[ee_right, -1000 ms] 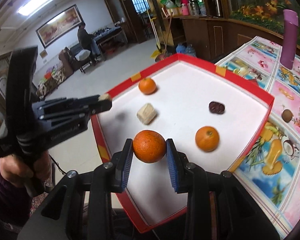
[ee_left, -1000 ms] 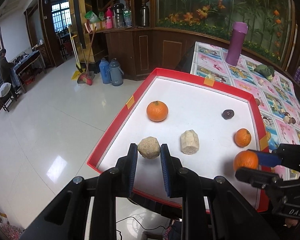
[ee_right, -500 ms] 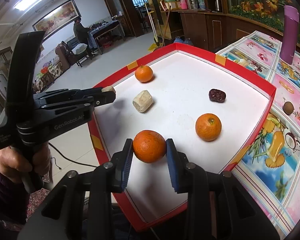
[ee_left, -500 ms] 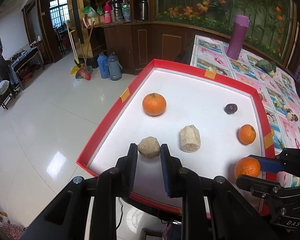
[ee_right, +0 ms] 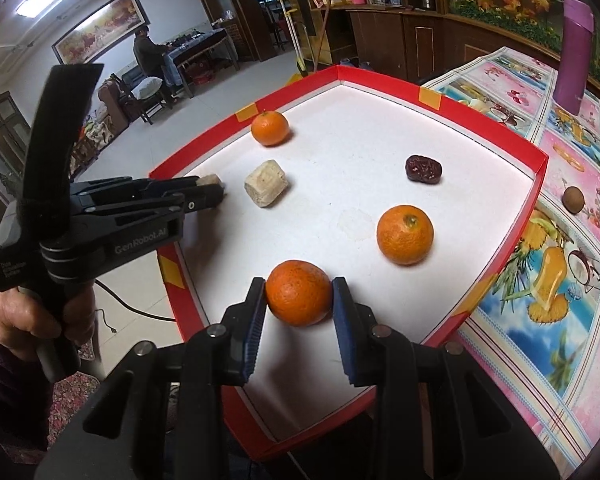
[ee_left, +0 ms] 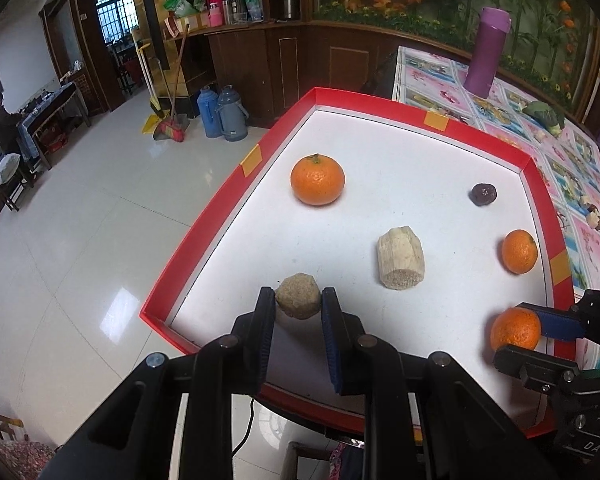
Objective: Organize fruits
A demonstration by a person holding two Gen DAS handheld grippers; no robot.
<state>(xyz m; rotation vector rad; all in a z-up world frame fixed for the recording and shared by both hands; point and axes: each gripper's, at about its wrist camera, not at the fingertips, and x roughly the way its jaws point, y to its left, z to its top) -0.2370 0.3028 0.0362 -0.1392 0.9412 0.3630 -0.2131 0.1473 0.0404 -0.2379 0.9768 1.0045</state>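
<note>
I am holding my left gripper (ee_left: pixel 298 302) closed on a tan sugarcane chunk (ee_left: pixel 299 295), both pads pressing its sides, and it is hanging over the near left corner of the red-rimmed tray (ee_left: pixel 204 240). My right gripper (ee_right: pixel 299 292) is clamping a mandarin (ee_right: pixel 299 293) between its blue pads, sitting over the near edge of the same tray; from the left camera that mandarin is showing at the tray's near right corner. A hand (ee_right: pixel 28 316) in a dark sleeve is gripping the left tool's handle.

Moving outward over the white tray floor, a second sugarcane piece (ee_left: pixel 401 258) is lying on its side just beyond the left gripper, cut end facing me. A loose mandarin (ee_right: pixel 405 235) is resting just beyond the right gripper, near the right rim. Farther back, a mandarin with a stem (ee_left: pixel 317 179) is sitting close to the left rim, and a dark red jujube (ee_right: pixel 423 168) is lying toward the far right.

Off the tray, a small brown round fruit (ee_right: pixel 573 199) is sitting on the fruit-print tablecloth (ee_right: pixel 548 280), and a purple flask (ee_left: pixel 487 57) is standing upright at the table's far side
</note>
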